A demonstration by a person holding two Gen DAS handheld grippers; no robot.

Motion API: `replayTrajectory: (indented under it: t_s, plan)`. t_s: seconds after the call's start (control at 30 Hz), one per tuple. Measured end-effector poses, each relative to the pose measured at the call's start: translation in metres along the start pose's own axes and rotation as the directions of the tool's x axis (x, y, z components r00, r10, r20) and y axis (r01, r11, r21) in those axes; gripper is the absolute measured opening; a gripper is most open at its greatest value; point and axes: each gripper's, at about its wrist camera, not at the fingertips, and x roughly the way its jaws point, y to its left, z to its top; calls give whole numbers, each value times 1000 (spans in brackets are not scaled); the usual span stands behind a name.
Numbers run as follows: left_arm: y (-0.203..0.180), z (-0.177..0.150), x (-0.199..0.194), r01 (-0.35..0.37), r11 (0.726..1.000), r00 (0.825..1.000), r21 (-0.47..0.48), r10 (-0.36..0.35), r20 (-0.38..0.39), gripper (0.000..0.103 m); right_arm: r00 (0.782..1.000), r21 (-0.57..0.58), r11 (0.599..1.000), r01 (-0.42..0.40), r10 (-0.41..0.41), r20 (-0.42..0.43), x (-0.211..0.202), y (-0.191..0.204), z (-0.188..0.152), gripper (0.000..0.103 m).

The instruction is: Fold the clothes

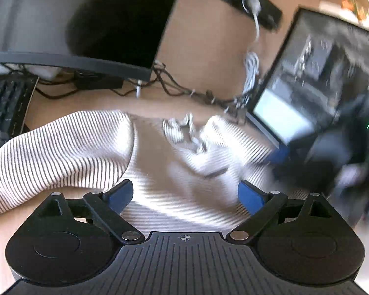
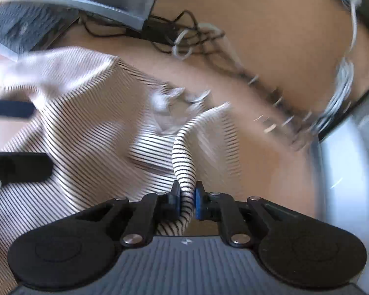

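Observation:
A white garment with thin black stripes (image 1: 61, 147) lies spread on a light wooden desk (image 1: 91, 103). My left gripper (image 1: 185, 194) is open, its blue pads wide apart just above the cloth, holding nothing. My right gripper (image 2: 187, 200) is shut on a rolled edge of the striped garment (image 2: 183, 157), which rises from the jaws in a narrow band. The rest of the garment (image 2: 81, 113) spreads to the left in the right wrist view. A dark gripper part (image 2: 17, 167) shows at that view's left edge. Both views are motion-blurred.
A monitor (image 1: 74, 24) and a black keyboard (image 1: 5, 108) stand at the back left. A second screen (image 1: 319, 78) stands at the right. Tangled cables (image 1: 199, 93) run along the desk's back, and a power strip (image 1: 245, 2) hangs on the wall.

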Motion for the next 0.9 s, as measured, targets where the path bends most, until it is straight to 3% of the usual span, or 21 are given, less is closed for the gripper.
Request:
replayTrajectory:
  t_s: [0.07, 0.13, 0.2, 0.23, 0.3, 0.37, 0.43, 0.5, 0.53, 0.57, 0.6, 0.63, 0.7, 0.8, 0.87, 0.9]
  plan:
    - [5, -4, -2, -21, 1000, 1000, -5, 21, 1, 97, 988, -165, 974, 153, -149, 32, -3, -22, -4, 9]
    - [10, -7, -4, -43, 999, 999, -9, 43, 2, 99, 957, -284, 915, 287, -285, 51, 12, -46, -6, 9]
    - [16, -11, -7, -64, 998, 998, -14, 64, 3, 99, 928, -335, 873, 355, -372, 16, 35, -70, -4, 11]
    - [18, -13, -8, -75, 997, 997, -16, 75, 3, 99, 921, -332, 871, 361, -389, -19, 45, -80, -1, 14]
    - [21, -16, -11, -97, 995, 995, -11, 97, 7, 99, 926, -261, 905, 335, -368, -88, 55, -96, 10, 43]
    - [17, -17, -15, -120, 993, 993, 22, 120, 21, 99, 947, -163, 941, 295, -311, -82, 49, -104, 24, 45]
    - [13, -19, -18, -134, 989, 991, 57, 132, 30, 99, 972, -13, 972, 236, -236, -22, 28, -112, 42, 45]
    - [8, -21, -21, -147, 985, 989, 92, 144, 40, 101, 996, 215, 976, 25, -43, 77, 13, -125, 55, 45]
    - [6, -22, -23, -154, 982, 988, 110, 150, 45, 101, 989, 314, 943, -111, 74, 129, 9, -129, 61, 45]
    - [4, -23, -23, -159, 980, 987, 122, 154, 46, 102, 965, 374, 893, -251, 199, 173, 11, -127, 67, 44]
    - [2, -23, -22, -163, 978, 986, 131, 158, 44, 102, 933, 392, 848, -356, 296, 205, 17, -119, 72, 44]
    - [0, -24, -22, -169, 975, 986, 142, 164, 43, 102, 912, 381, 829, -409, 352, 212, 25, -105, 78, 44]
    - [-4, -24, -21, -180, 971, 984, 159, 176, 38, 103, 886, 346, 815, -464, 420, 199, 46, -76, 87, 44]
    - [-8, -26, -20, -197, 965, 980, 173, 196, 28, 103, 866, 327, 802, -499, 473, 161, 80, -40, 94, 43]
    - [-10, -27, -20, -209, 962, 978, 178, 208, 20, 103, 850, 312, 791, -526, 504, 157, 92, -26, 95, 12]
    - [-11, -27, -19, -214, 960, 977, 180, 215, 16, 103, 844, 282, 796, -535, 511, 160, 93, -20, 96, 11]
